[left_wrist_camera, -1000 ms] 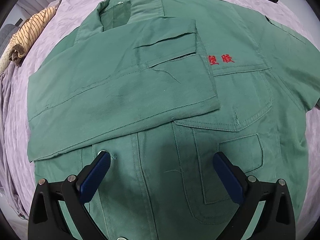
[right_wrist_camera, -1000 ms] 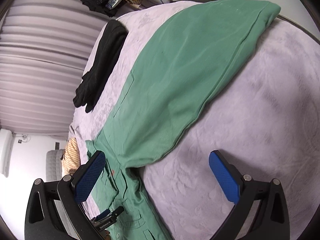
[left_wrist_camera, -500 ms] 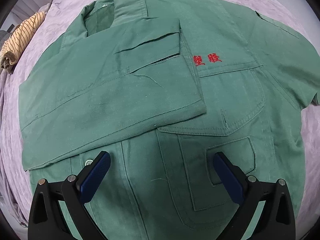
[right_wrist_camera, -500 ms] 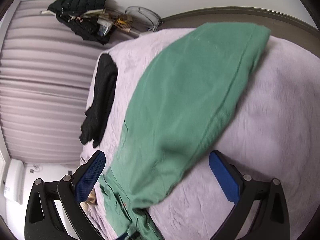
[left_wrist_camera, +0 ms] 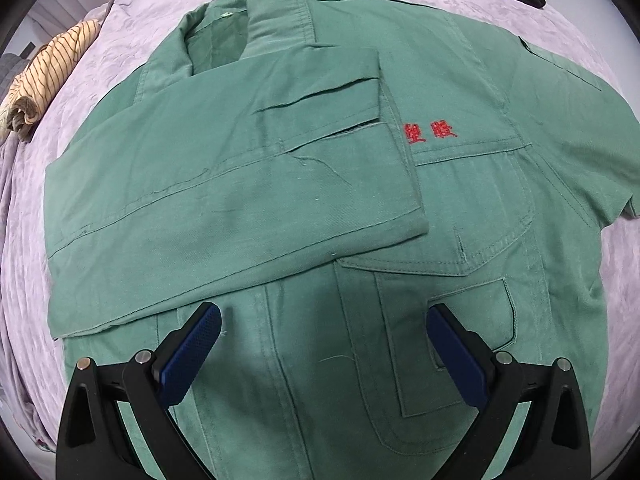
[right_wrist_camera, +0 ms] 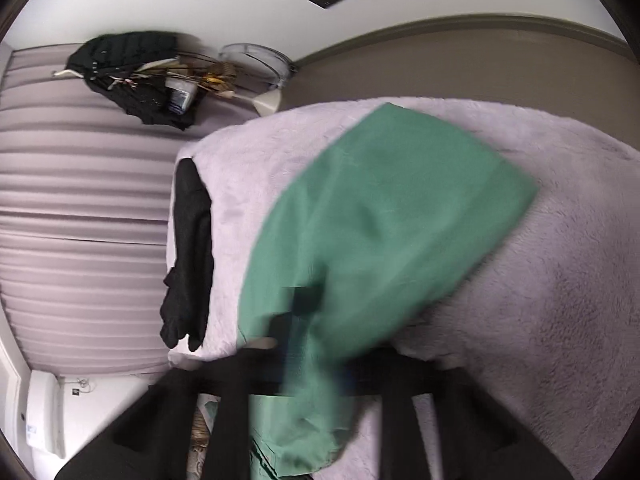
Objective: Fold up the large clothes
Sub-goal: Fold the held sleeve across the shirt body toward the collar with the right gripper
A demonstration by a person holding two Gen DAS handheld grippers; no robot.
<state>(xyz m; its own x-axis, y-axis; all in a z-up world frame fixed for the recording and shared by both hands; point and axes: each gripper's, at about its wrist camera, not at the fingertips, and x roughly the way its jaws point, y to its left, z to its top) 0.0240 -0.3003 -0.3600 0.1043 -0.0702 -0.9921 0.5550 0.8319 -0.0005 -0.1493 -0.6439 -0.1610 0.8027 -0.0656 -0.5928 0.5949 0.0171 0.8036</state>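
Note:
A green work jacket (left_wrist_camera: 440,200) with red embroidery (left_wrist_camera: 430,134) lies face up on the lilac bedspread (left_wrist_camera: 600,264). One sleeve (left_wrist_camera: 240,200) is folded across its chest. My left gripper (left_wrist_camera: 323,312) hangs open above the jacket's front, pointing straight down, with nothing between its blue pads. In the blurred right wrist view the jacket's other green sleeve (right_wrist_camera: 380,220) stretches away over the bed. My right gripper (right_wrist_camera: 312,360) is closing its jaws on that sleeve, and the dark fingers have come together with the fabric pinched between them.
A striped cloth roll (left_wrist_camera: 48,68) lies at the bed's far left, and a black garment (right_wrist_camera: 188,248) lies along the bed edge by the pleated curtain (right_wrist_camera: 80,220). A brown headboard (right_wrist_camera: 480,60) stands behind the bed. Dark clothes and clutter (right_wrist_camera: 140,76) sit in the corner.
My right gripper has swung in over the stretched-out sleeve and its wide-open jaws have come together on the fabric. My left gripper has drifted over the jacket, still open.

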